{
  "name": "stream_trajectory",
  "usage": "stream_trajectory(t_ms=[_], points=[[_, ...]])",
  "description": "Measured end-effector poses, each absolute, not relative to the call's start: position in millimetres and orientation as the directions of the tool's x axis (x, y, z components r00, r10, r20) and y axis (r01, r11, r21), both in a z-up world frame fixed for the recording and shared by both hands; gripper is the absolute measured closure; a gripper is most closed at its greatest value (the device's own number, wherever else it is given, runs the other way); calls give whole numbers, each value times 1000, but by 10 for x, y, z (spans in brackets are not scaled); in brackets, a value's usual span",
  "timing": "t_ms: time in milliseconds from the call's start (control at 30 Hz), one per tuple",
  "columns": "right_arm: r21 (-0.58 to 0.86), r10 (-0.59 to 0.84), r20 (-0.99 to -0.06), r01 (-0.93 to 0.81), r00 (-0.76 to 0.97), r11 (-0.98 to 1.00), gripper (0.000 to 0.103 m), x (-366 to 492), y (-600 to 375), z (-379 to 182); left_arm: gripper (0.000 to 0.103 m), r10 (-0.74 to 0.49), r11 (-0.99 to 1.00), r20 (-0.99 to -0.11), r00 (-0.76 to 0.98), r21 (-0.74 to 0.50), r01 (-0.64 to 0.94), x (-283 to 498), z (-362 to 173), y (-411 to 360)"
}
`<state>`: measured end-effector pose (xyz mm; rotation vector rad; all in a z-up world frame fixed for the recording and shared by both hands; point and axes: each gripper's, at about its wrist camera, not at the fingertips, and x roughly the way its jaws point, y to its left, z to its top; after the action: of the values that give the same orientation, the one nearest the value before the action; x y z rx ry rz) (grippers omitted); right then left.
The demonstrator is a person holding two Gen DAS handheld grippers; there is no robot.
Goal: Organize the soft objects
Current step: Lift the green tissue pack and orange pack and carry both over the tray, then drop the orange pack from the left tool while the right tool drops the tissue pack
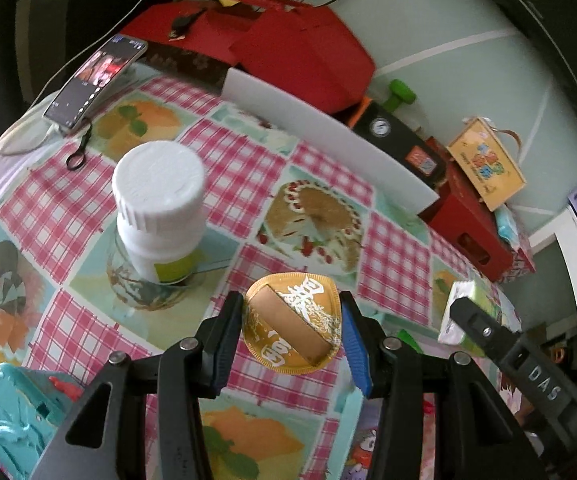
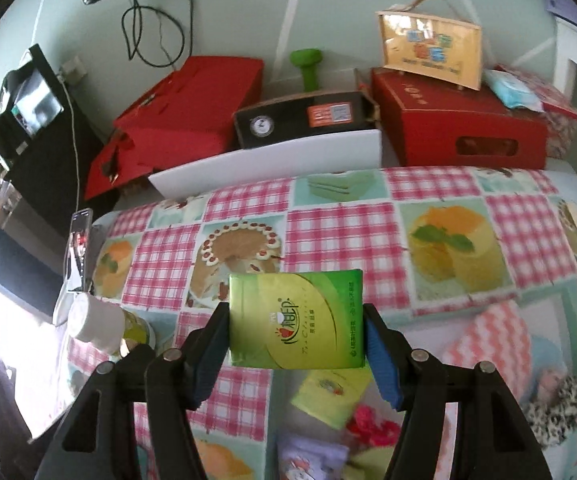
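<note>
Checked table (image 2: 344, 224) w/ cake-print cloth, red boxes (image 2: 456, 132) at rear. My left claw (image 1: 292, 330) grips gold snack pack (image 1: 292, 326); right claw (image 2: 296, 328) grips green tissue pack (image 2: 296, 320), both clear of cloth.

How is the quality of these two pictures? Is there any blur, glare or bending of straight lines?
Left wrist view: strong fisheye bending with dark corners; the white board curves; the gold snack packet is sharp, the far red boxes soft. Right wrist view: the same bending; bright overexposed glare at the lower left by the white bottle; the green tissue pack is clear, the items below it blurred.
</note>
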<state>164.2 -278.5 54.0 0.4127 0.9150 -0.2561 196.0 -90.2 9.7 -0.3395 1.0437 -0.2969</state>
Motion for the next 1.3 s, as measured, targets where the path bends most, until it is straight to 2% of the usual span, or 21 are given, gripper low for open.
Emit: stream_trajectory(t_ms=[600,1000,1300], points=[[214,-130,-805,488,579,846,36,862,-2942,666,54,-479,877,-748,460,-386,286,1456,415,-1312],[205,-169,-857,624,487,754,36,321,-3328,354,54,-520,823,-796,309,-370,432,1120,270,-1777],[178,-167,-889,656,427,734,36,-47,-3341,120,54,-520,789,-820,241,-352,503,788,182,-1953]])
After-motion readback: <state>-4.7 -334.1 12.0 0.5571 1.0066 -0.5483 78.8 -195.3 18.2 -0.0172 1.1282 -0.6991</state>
